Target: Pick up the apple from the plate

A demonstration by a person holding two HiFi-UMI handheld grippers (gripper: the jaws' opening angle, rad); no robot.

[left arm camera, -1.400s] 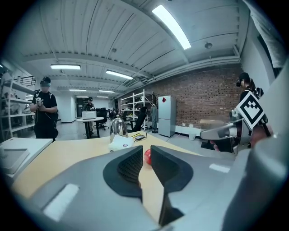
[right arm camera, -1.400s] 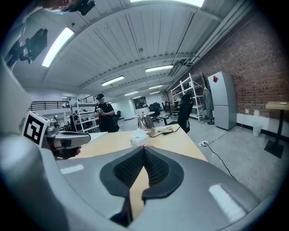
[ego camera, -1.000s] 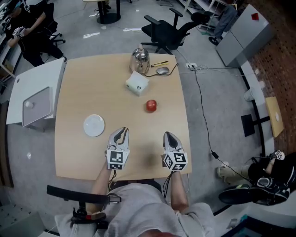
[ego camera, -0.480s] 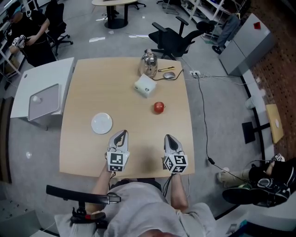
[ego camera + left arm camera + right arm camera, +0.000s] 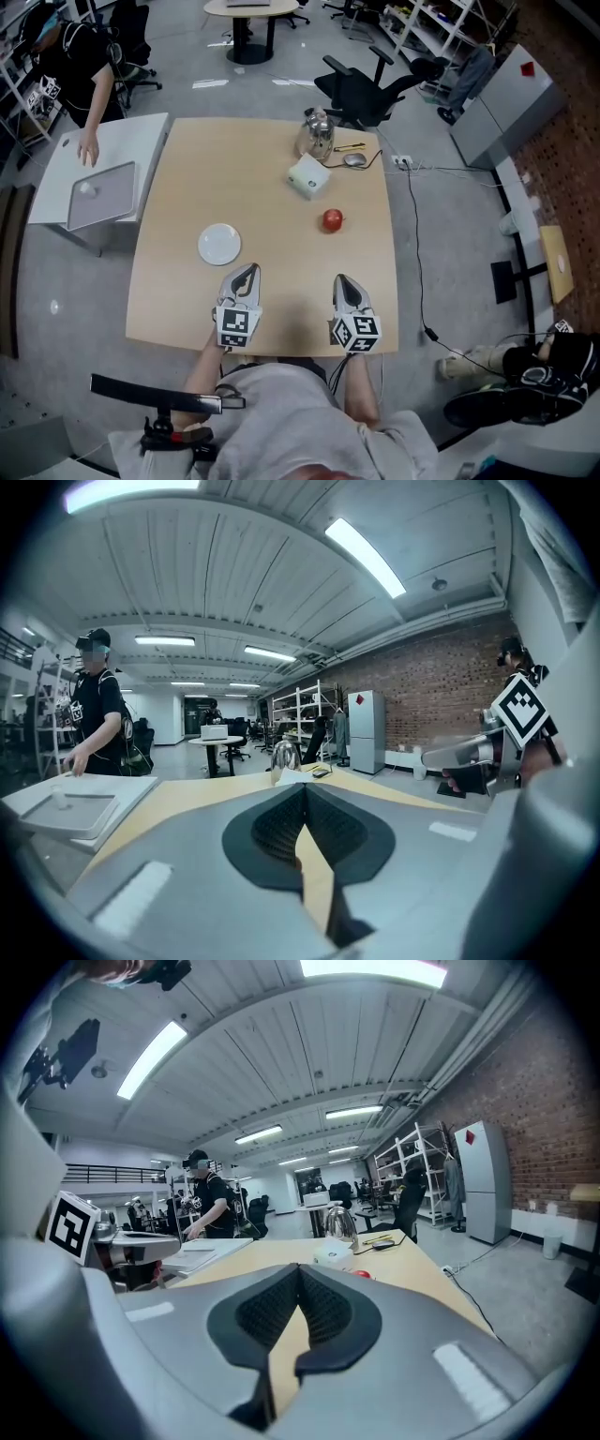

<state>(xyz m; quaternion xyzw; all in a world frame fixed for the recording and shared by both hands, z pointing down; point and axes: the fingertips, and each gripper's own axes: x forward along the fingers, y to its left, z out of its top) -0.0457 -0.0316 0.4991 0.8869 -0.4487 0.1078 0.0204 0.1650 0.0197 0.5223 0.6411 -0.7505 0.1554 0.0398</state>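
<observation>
The apple (image 5: 332, 220) sat on the surface (image 5: 206, 178), well apart from the plate (image 5: 219, 245) — bare wood all round it. By the near edge, the left gripper (image 5: 248, 270) and right gripper (image 5: 341, 279) pointed forward side by side — jaws pressed together, empty.

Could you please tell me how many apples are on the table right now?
1: the red apple lies on the bare wooden table, right of centre, apart from the empty white plate. None appears hidden.
</observation>
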